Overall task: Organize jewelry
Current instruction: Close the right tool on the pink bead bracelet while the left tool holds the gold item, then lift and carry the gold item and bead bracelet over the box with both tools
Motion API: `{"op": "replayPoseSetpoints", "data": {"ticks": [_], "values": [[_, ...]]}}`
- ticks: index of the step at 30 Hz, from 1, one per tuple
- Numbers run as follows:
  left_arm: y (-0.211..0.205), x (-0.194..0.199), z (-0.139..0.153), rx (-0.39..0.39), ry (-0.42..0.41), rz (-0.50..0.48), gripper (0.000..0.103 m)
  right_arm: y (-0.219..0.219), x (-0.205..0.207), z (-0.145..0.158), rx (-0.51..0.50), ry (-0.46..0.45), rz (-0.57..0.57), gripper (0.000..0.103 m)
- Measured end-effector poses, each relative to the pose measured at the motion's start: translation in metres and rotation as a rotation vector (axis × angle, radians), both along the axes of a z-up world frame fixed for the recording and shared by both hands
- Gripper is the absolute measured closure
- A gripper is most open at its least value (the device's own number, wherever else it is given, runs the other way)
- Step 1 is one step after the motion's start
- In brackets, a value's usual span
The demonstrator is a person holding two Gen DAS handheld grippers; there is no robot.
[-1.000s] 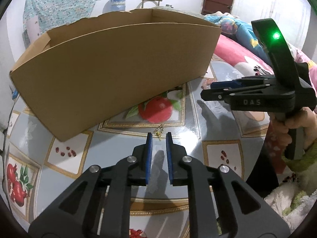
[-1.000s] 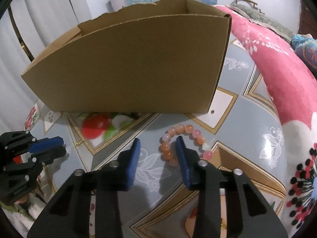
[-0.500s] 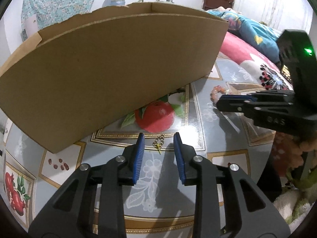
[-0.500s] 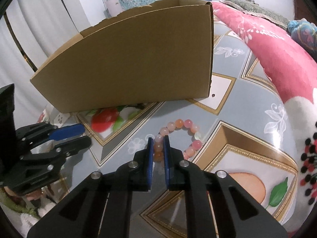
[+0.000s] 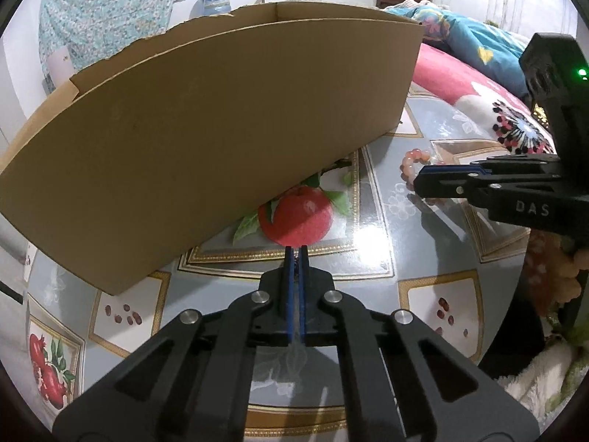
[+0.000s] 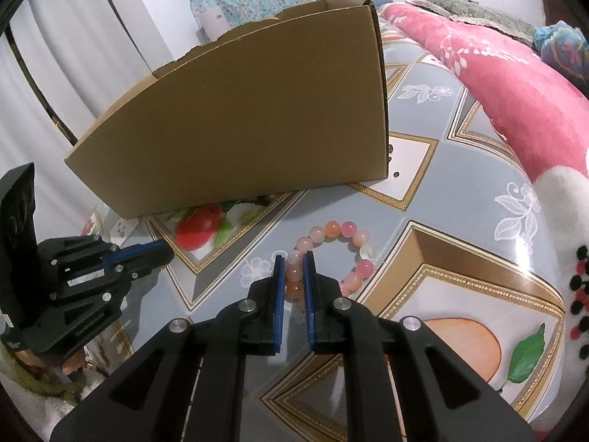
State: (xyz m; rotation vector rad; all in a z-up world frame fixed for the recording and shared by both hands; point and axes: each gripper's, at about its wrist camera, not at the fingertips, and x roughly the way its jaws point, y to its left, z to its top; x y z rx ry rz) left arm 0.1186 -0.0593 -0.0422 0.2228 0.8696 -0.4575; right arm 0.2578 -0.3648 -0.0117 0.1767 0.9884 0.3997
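Both grippers down in front of the cardboard box [image 6: 257, 110]! The right gripper [image 6: 294, 269] has its jaws pinched narrow on the pink bead bracelet [image 6: 333, 254], which lies on the patterned tabletop [image 6: 423, 191] just off the box's near right corner. Only a bead or two sits between the pads, so round beads could squirt out on the lift. The left gripper [image 5: 295, 258] has just snapped fully closed near the box's front wall; whether anything is caught inside, I can't tell. It may well rise empty.
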Motion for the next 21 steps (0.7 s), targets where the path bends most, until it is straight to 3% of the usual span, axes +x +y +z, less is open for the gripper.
{"op": "replayPoseSetpoints", "data": {"ticks": [11, 21], "values": [[0.038, -0.015, 0.044, -0.125, -0.03, 0.042, 0.103, -0.015, -0.007, 0.024, 0.088, -0.044, -0.032, 0.093], [0.06, -0.021, 0.119, -0.298, -0.076, 0.036, 0.103, -0.029, -0.012, 0.087, 0.218, -0.126, -0.032, 0.093]]}}
